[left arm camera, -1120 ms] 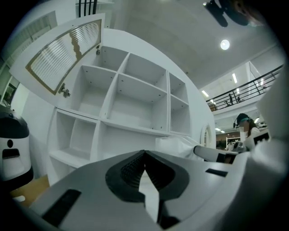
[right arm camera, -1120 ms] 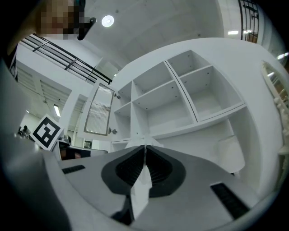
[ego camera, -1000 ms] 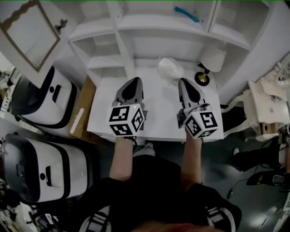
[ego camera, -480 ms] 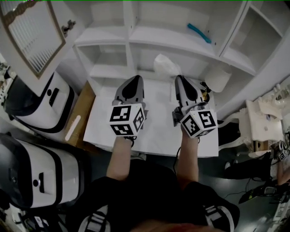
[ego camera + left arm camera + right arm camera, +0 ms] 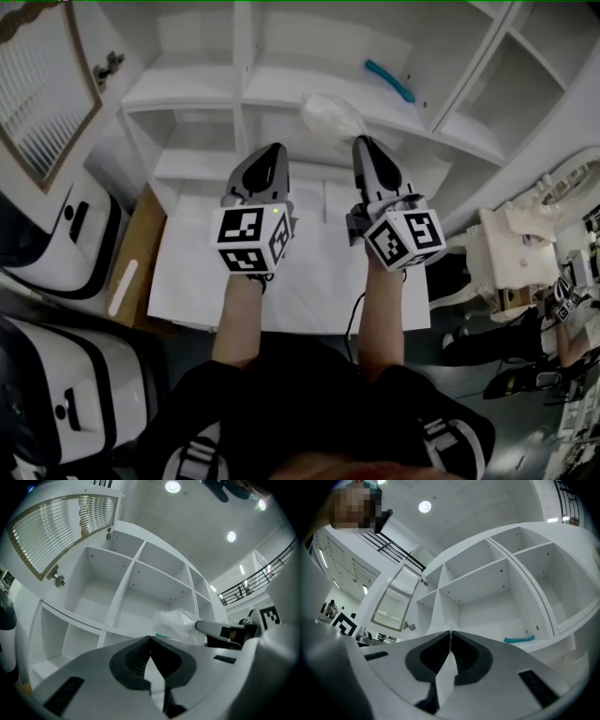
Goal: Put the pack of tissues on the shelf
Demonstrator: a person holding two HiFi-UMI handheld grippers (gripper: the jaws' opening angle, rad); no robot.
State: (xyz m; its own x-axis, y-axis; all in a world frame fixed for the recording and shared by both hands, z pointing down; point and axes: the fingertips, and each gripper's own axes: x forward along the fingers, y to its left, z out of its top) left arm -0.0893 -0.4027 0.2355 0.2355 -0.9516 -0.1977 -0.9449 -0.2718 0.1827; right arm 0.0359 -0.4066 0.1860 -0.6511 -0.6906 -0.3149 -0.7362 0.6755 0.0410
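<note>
The pack of tissues (image 5: 330, 114), a crinkly white plastic bundle, hangs in front of the white shelf unit (image 5: 281, 89). My right gripper (image 5: 361, 142) is shut on its wrapper. In the left gripper view the pack of tissues (image 5: 180, 623) bulges off the right gripper's tip. In the right gripper view the right gripper (image 5: 450, 632) has its jaws together on a thin white strip, and the rest of the pack is hidden. My left gripper (image 5: 275, 150) is held level beside it, shut with nothing in it; in its own view the left gripper (image 5: 150, 638) points at the shelf compartments.
A teal object (image 5: 389, 82) lies in a shelf compartment to the upper right, and the right gripper view shows the teal object (image 5: 519, 639) too. A slatted cabinet door (image 5: 37, 103) stands open at the left. Below the grippers is a white table (image 5: 300, 272). White machines (image 5: 56, 244) stand on the left.
Both grippers have risen from over the table towards the shelf compartments. The pack has gone up with the right gripper.
</note>
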